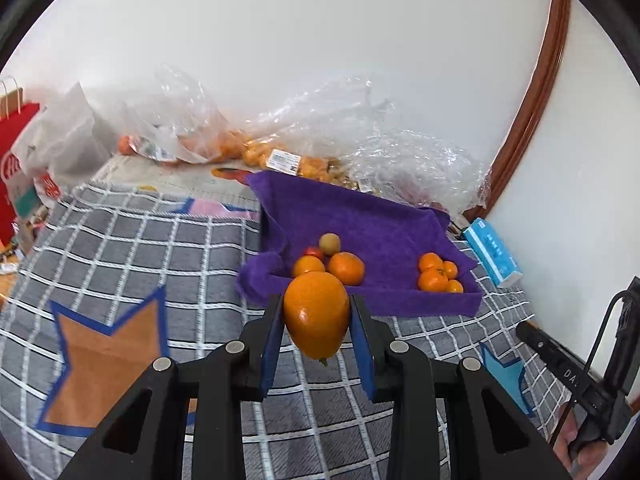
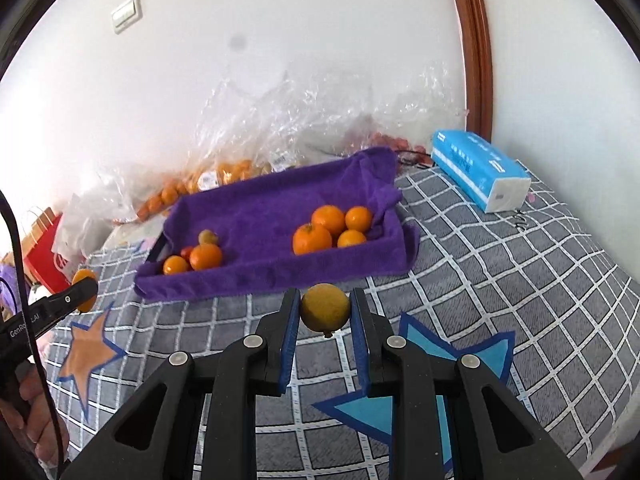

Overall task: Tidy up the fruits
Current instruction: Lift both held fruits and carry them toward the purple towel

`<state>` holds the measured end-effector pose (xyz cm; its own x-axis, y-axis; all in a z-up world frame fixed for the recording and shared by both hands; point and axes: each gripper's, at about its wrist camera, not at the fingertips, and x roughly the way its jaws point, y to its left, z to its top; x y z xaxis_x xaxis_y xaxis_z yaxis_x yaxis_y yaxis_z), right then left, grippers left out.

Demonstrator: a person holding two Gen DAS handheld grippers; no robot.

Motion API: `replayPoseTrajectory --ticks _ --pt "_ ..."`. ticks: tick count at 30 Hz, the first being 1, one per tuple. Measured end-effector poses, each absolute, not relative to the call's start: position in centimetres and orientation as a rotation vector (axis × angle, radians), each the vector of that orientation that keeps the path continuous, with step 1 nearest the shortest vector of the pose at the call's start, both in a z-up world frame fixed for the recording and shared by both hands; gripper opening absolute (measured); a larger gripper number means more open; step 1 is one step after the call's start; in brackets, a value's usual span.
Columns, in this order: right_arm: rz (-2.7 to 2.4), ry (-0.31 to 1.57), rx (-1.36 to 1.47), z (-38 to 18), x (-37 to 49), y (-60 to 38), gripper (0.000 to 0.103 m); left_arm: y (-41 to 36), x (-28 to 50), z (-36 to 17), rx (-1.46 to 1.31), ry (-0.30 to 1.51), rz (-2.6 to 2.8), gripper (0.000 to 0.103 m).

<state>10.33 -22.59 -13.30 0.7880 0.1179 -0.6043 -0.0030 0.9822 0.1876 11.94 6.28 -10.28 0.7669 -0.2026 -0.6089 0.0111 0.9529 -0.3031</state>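
Both your grippers hold fruit clear of the bed.
Your left gripper [image 1: 317, 312] clamps a smooth orange [image 1: 316, 314]; your right gripper [image 2: 325, 310] clamps a smaller yellow fruit [image 2: 325, 311]. Both probably slippery and bruisable: grip gently across the middle.

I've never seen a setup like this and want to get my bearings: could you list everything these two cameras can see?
Large oval orange fruit: one, orange, clamped in the left hand-held gripper.
Small round yellowish fruit: one, yellow-orange, clamped in the right hand-held gripper.
Purple towel-lined tray: one, purple, on the blanket.
Fruit cluster at the tray's left end: five, orange, red, tan.
Fruit cluster at its right end: about four, orange.
Grey checked blanket with star patches: one, grey and white, underneath everything.
Blue tissue pack: one, blue and white, right of the tray.
Clear plastic bags of fruit: several, against the wall.
Red paper bag: one, far left.
Person's hand: partly visible, holding the left gripper.
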Motion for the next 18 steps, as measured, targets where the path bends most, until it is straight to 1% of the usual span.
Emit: replayPoseTrajectory --ticks 18 --pt "0.062 0.635 0.147 -10.6 10.1 -21.6 0.025 4.9 10.8 -5.7 -0.225 0.639 -0.145 0.031"
